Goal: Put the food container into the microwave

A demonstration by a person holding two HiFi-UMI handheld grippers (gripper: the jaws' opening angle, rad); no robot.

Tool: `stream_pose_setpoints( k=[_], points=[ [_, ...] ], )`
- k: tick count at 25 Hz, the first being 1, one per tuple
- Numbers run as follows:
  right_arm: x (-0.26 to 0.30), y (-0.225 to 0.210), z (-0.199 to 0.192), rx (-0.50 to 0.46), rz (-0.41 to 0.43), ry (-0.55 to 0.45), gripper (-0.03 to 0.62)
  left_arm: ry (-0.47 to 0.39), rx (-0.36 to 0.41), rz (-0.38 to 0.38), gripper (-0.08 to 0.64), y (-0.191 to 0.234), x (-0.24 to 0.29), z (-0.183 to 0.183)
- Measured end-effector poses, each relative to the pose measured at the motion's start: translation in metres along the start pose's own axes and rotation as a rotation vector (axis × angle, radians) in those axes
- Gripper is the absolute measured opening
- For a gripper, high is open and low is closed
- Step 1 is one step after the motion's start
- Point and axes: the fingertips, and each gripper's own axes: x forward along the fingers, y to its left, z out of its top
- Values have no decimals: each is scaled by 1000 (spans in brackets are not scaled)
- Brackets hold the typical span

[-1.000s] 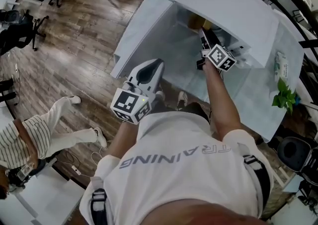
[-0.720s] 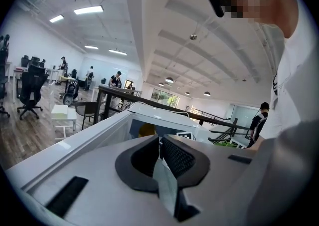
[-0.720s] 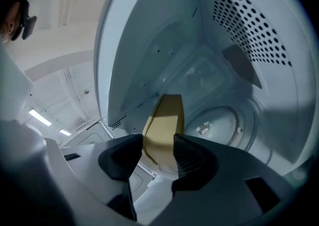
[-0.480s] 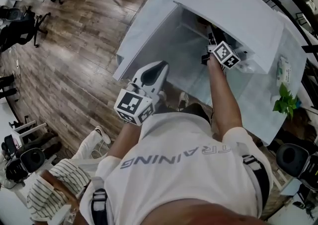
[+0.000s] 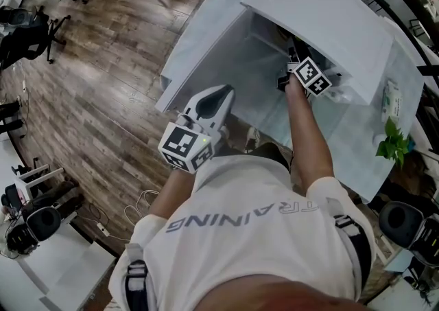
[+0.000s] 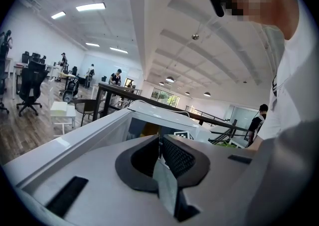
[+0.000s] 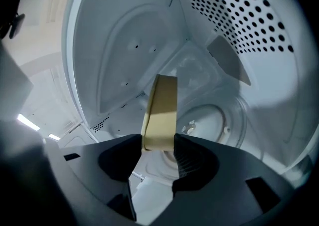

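Clamping on the near end of a tan, flat-sided food container (image 7: 160, 113), the two black ribbed pads (image 7: 192, 157) of the right gripper (image 7: 159, 146) press on it from either side. No gap shows at either pad. The container stands on edge between them, leaning slightly, with its far end reaching deeper into the cavity.

Around the container: the white enamel inside of the boxy white microwave (image 7: 124, 60). A round clear glass turntable (image 7: 212, 120) lies on the cavity floor, below and beyond the container. Whether the container touches it cannot be told. A white wall with rows of small round holes (image 7: 239, 15) shows at upper right.

Head view: the right gripper's marker cube sits at the microwave's open mouth, with the jaws under the top panel and out of sight there. The bare forearm (image 5: 309, 131) runs straight back to the person's white T-shirt (image 5: 260, 234).

Left gripper (image 6: 160, 142): the black pads are together, with only a thin slit and nothing between them. It hangs low near the person's body, short of the pale white table (image 5: 350, 145), and points toward the microwave.

Further out: a green leafy plant (image 5: 394, 139) at the table's right end, grey-brown wood plank floor (image 5: 103, 90), and black office chairs (image 5: 31, 38) at far left.
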Motion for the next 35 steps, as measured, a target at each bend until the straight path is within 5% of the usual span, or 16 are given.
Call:
stream_pose_setpoints(
  k=[35],
  points=[
    [-15, 2, -20, -81, -47, 91, 272, -18, -25, -20, 49, -20, -10, -5]
  ],
)
